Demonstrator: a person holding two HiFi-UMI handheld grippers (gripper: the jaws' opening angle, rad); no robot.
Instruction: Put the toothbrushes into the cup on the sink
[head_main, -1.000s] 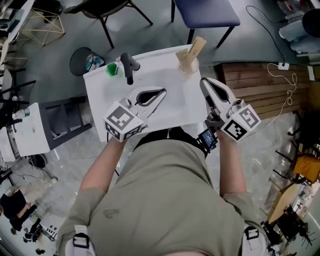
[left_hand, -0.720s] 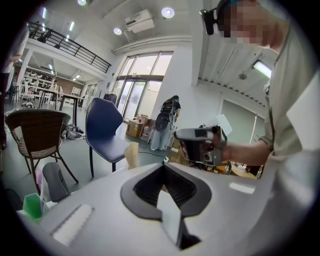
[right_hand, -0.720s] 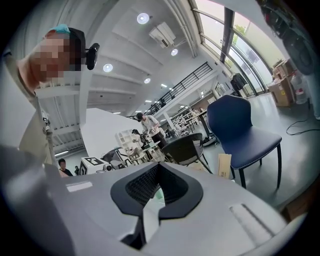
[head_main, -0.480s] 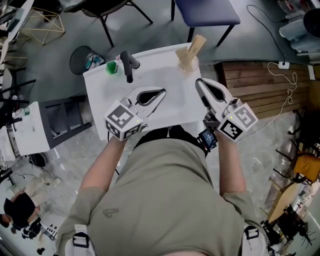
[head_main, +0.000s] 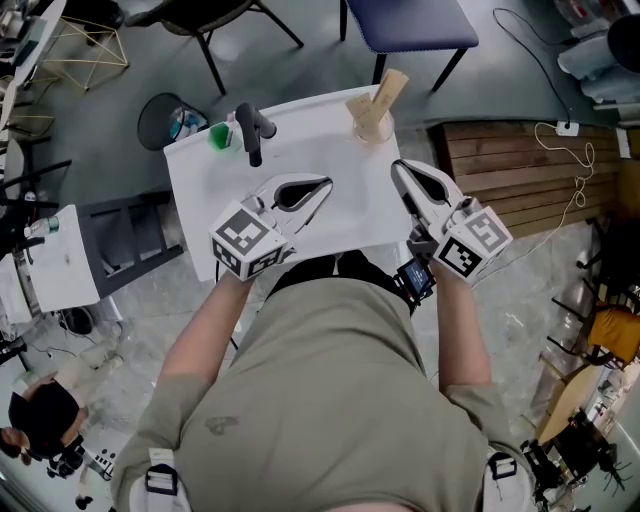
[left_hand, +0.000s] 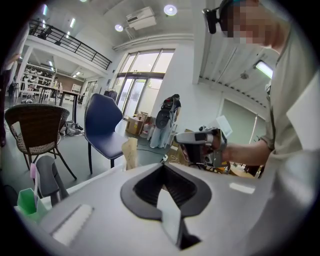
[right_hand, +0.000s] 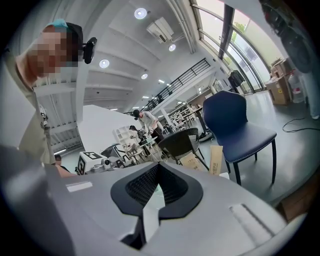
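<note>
Centrally, a white rectangular sink unit (head_main: 200, 205) is recorded in the head view, with grey floor all round it.

Item: a black curved tap (head_main: 251, 130) is mounted at the far left edge. A small green container (head_main: 220, 138) is set just beside it.

Item: a pale round cup (head_main: 372, 128) is placed at the far right corner of the sink unit. Tan, flat toothbrushes (head_main: 388, 92) are stood in it, tilted slightly to the right.

Item: the left gripper (head_main: 325, 184) is held over the near middle of the sink unit and pointed toward the far right. Its fingers are pressed fully together, closed on themselves alone, as is confirmed in the left gripper view.

Item: the right gripper (head_main: 399, 166) is held at the near right edge and pointed toward the cup, near it but apart from it. Its fingers are likewise closed against each other, with no object gripped.

Item: a dark blue padded chair (head_main: 410, 24) is seen on the floor beyond the sink unit.
</note>
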